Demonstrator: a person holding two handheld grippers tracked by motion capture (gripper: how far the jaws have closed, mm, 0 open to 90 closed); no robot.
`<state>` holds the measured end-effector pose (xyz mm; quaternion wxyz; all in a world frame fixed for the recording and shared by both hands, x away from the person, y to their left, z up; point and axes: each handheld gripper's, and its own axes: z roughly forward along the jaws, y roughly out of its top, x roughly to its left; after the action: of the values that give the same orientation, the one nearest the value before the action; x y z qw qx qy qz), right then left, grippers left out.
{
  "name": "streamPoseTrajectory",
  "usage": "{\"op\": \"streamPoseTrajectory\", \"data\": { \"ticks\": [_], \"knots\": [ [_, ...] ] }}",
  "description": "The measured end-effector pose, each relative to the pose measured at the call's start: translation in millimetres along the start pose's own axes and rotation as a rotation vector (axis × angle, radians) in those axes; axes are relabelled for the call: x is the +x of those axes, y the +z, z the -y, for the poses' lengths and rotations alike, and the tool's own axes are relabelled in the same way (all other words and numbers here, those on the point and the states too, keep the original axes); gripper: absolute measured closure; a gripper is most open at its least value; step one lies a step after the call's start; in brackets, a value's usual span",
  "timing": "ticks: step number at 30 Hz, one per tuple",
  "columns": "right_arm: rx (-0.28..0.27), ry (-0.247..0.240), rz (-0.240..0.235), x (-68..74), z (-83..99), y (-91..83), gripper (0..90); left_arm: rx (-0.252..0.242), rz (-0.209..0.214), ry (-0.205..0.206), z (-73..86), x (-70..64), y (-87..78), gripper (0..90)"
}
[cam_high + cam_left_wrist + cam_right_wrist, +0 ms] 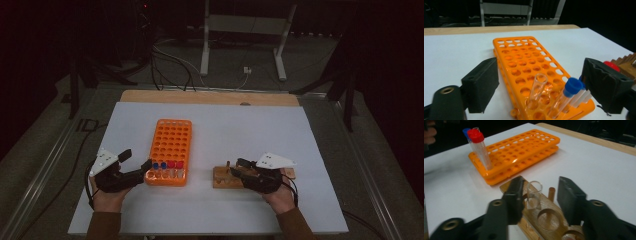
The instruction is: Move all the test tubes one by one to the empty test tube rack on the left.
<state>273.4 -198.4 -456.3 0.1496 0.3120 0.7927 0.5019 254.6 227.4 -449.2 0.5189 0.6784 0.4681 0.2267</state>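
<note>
Standing in one orange rack (170,150): two blue-capped, two red-capped tubes.

An orange tube rack (170,150) lies flat, holding capped and uncapped tubes along its near end; a clear open tube (534,195) stands upright in the wooden block (544,217).

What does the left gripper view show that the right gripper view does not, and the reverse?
The left gripper view alone shows an uncapped tube standing in the rack beside a blue-capped tube. The right gripper view alone shows the wooden block with a clear tube and a wooden peg. Both show the orange rack on the white table.
</note>
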Motion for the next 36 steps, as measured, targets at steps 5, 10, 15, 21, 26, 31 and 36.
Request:
{"op": "streamPoseTrajectory", "data": {
  "ticks": [5, 10, 15, 21, 26, 31, 36],
  "knots": [
    [0.021, -0.025, -0.011, 4.7, 1.0, 8.4, 69.8, -0.001, 0.007, 0.0, -4.7, -4.5, 0.4, 3.6],
    [0.039, -0.051, -0.013, 10.2, 1.1, 15.0, 75.5, -0.004, 0.018, 0.015, -9.9, -12.0, 2.4, 1.2],
    [0.039, -0.058, -0.003, 13.4, 2.6, 18.2, 75.5, -0.011, 0.033, 0.027, -15.2, -18.8, 4.6, 1.1],
    [0.039, -0.059, 0.006, 13.8, 2.5, 18.2, 76.4, -0.014, 0.046, 0.035, -19.6, -24.8, 5.8, 1.0],
    [0.032, -0.048, 0.005, 14.0, 1.8, 16.5, 76.5, -0.008, 0.062, 0.051, -22.0, -28.5, 5.9, 1.1],
    [0.013, -0.04, 0.003, 13.7, -3.2, 10.4, 76.5, -0.01, 0.073, 0.063, -24.6, -33.1, 5.4, 1.0],
    [0.0, -0.037, 0.007, 13.1, -9.9, 2.4, 76.5, -0.006, 0.085, 0.077, -26.7, -37.6, 6.8, 1.1]
  ]
}}
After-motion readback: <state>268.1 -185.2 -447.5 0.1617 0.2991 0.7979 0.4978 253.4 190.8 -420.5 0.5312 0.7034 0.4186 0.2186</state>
